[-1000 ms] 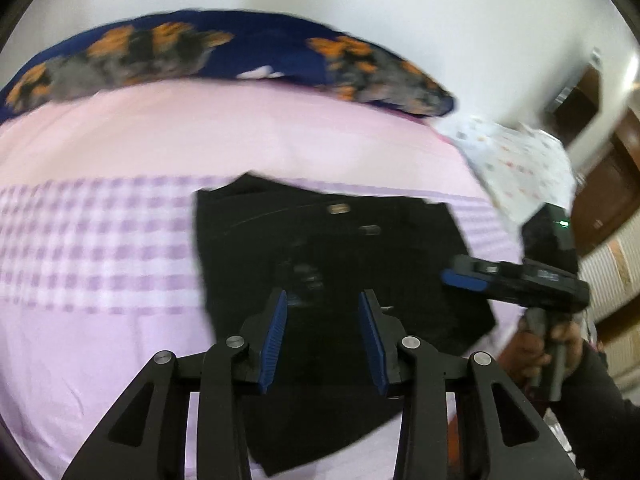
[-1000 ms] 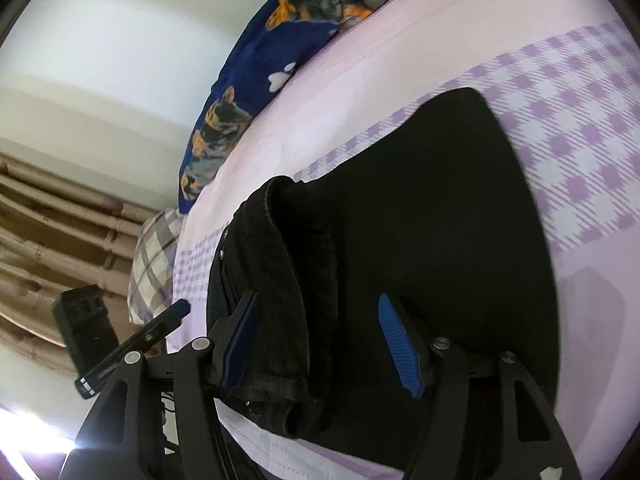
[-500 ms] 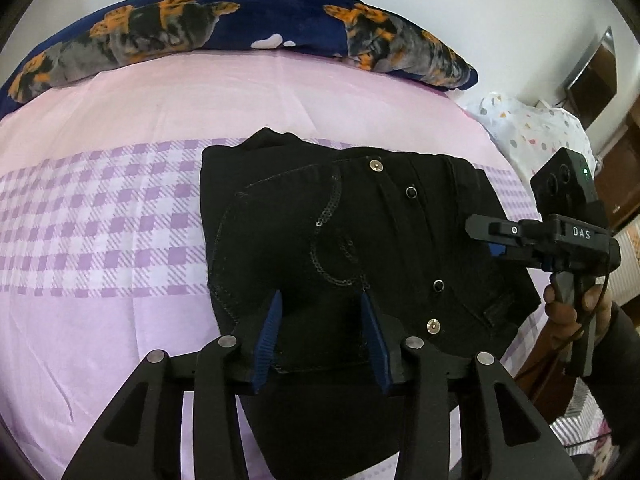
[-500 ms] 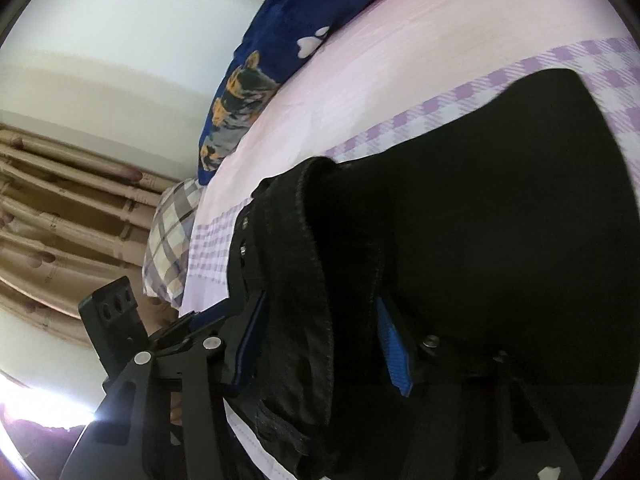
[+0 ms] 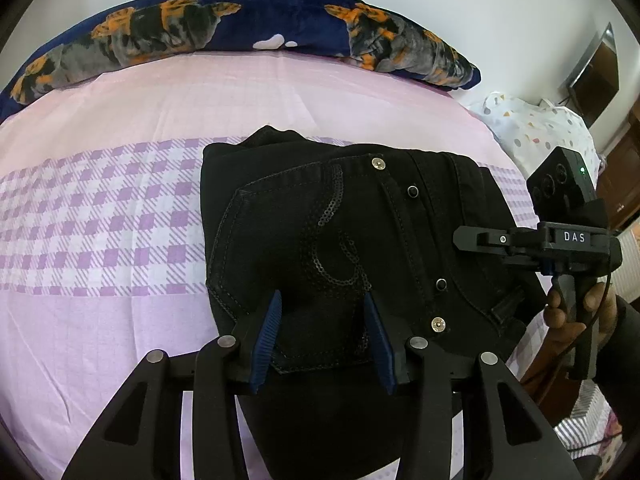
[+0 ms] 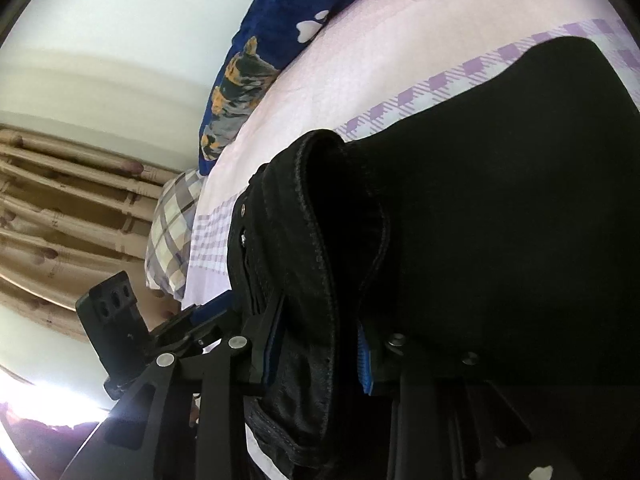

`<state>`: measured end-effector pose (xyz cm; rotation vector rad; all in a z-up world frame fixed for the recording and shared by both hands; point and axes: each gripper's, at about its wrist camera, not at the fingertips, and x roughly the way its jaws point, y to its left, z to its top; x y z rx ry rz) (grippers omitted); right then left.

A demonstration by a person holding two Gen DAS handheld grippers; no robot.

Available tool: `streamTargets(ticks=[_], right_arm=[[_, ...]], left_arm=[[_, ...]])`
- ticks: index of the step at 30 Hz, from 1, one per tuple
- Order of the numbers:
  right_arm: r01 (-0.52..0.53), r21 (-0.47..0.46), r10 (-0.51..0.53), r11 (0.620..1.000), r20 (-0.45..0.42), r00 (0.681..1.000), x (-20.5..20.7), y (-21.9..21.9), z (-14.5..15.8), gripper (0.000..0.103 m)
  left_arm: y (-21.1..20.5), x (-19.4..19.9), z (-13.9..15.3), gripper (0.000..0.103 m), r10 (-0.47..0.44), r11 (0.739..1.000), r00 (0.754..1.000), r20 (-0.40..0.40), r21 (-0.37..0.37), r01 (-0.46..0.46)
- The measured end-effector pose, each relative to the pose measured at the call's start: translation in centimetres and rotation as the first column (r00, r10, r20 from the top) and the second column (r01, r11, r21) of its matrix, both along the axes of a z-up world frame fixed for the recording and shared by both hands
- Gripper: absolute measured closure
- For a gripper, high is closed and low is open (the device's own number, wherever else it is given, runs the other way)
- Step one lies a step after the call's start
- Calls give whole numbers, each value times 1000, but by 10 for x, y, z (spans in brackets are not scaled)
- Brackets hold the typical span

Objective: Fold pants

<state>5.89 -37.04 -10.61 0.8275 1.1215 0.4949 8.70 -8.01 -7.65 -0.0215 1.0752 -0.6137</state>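
Black pants (image 5: 352,240) lie folded on the pink and purple-checked bed sheet (image 5: 100,220), back pocket with sequin trim facing up. My left gripper (image 5: 324,320) is open, its blue pads astride the pocket's near edge, resting on the cloth. My right gripper (image 6: 320,344) has its jaws around the thick waistband edge of the pants (image 6: 320,240); the fold bulges up between the pads. In the left wrist view the right gripper (image 5: 472,236) reaches in at the pants' right edge.
A dark blue pillow with orange and grey print (image 5: 240,28) lies along the far edge of the bed. A white spotted pillow (image 5: 532,128) sits at the far right. A plaid pillow (image 6: 172,232) and curtains (image 6: 60,208) show in the right wrist view.
The left gripper lowered and moved forward over the pants' pocket. The right gripper pushed onto the waistband and its jaws narrowed around the thick fold.
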Motion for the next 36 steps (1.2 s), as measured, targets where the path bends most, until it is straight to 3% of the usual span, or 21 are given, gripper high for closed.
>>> streamTargets(ticks=[3,9,15,23,26,36], right_arm=[[34,-18,-35,999,-26,999,-1,4,4,77],[96,-27,-96,995,-14,995,-9,9,19,89],[99,-79,-96,992,35,995,-12,22,51,90],[123,-16,-121,992,96,988,-13,18,88,91],[130,-32,-125,991,127,984,-14,11,100,91],[243,-88,-235,966,94,967,-25,-39,82,92]], left_arm=[[-1,0,0,59,1,1000,1000,4,5,-1],[0,0,2,59,4,1000,1000,-8,-6,-4],[13,6,11,59,37,996,998,-49,-76,-41],[21,7,24,59,64,992,998,-22,-104,-66],[17,8,27,59,51,993,999,-12,-105,-52],[-29,4,31,59,-80,995,997,19,-66,81]])
